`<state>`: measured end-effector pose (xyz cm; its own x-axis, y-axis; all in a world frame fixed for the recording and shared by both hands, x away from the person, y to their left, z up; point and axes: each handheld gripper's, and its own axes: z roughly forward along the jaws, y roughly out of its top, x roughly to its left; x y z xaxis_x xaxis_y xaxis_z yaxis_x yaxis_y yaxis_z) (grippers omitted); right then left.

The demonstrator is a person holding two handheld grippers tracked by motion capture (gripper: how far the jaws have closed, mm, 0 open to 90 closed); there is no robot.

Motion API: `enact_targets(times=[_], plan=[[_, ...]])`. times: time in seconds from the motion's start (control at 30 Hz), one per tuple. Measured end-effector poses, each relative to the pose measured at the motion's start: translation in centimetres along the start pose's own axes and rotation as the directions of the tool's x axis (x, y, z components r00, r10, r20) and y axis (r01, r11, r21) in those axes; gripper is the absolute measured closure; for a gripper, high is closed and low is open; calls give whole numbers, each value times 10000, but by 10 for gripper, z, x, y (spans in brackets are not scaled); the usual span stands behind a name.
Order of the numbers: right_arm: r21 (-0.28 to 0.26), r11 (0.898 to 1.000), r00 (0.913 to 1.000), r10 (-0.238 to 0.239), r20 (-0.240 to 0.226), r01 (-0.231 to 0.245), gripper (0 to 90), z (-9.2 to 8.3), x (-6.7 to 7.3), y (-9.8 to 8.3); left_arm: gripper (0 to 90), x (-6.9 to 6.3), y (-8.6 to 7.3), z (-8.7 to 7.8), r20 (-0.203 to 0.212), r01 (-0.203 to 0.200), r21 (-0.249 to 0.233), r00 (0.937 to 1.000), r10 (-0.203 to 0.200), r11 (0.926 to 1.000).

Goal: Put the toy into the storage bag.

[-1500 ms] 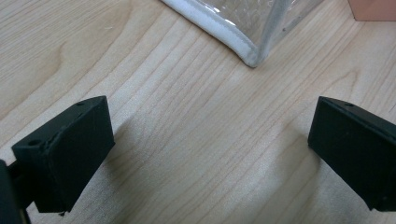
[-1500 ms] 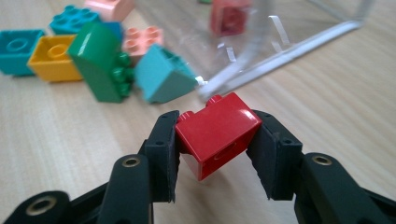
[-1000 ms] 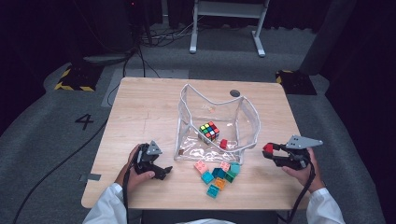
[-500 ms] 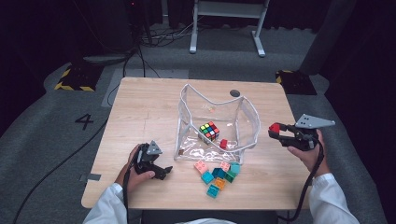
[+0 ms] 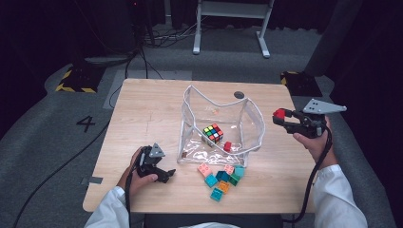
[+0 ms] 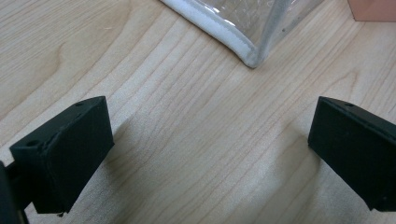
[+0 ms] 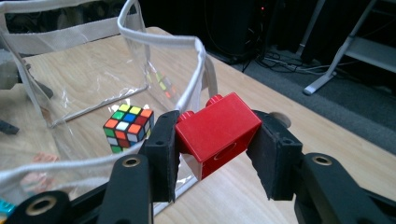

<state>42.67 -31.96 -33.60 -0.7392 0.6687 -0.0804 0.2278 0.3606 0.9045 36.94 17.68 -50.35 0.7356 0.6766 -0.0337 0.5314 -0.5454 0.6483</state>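
Observation:
My right gripper [image 5: 281, 118] [image 7: 215, 149] is shut on a red brick [image 5: 279, 113] [image 7: 217, 132], held in the air to the right of the clear bag [image 5: 219, 124] [image 7: 154, 42], about level with its rim. Inside the bag lie a colour cube [image 5: 213, 133] [image 7: 128, 127] and a small red brick [image 5: 227, 146]. My left gripper [image 5: 167, 175] [image 6: 205, 149] rests low over the wood at the front left, jaws wide apart with nothing between them. The bag's white-trimmed corner [image 6: 247, 55] lies just ahead of it.
Several loose bricks in pink, teal, green and orange [image 5: 221, 176] lie in front of the bag near the table's front edge [image 5: 199, 209]. A round hole [image 5: 238, 95] is set in the table behind the bag. A metal stand [image 5: 228, 23] is on the floor beyond.
My right gripper has risen with the red brick and drifted toward the table's far right side. The left gripper has stayed where it was.

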Motion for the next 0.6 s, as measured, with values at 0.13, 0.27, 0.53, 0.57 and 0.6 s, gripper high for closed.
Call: enact_targets(times=[0.13,0.27,0.53,0.57,0.6], plan=[[-154,9999,10000,15,-59,-16,550,2,2,11,1,0,0,0,2,3,-3,10000,-3,10000],[-152,9997,9997,-217,-126,215,550,6,5,22,1,0,0,0,-5,-3,-3,10000,3,10000],[-278,9990,9977,-377,-565,362,550,17,16,38,1,0,0,0,12,6,0,10000,-6,10000],[-258,9988,9971,-433,-631,417,550,19,18,40,1,0,0,0,18,-13,13,10000,13,10000],[-234,9984,9964,-521,-673,506,550,22,20,41,1,0,0,0,9,3,-1,10000,-3,10000]])
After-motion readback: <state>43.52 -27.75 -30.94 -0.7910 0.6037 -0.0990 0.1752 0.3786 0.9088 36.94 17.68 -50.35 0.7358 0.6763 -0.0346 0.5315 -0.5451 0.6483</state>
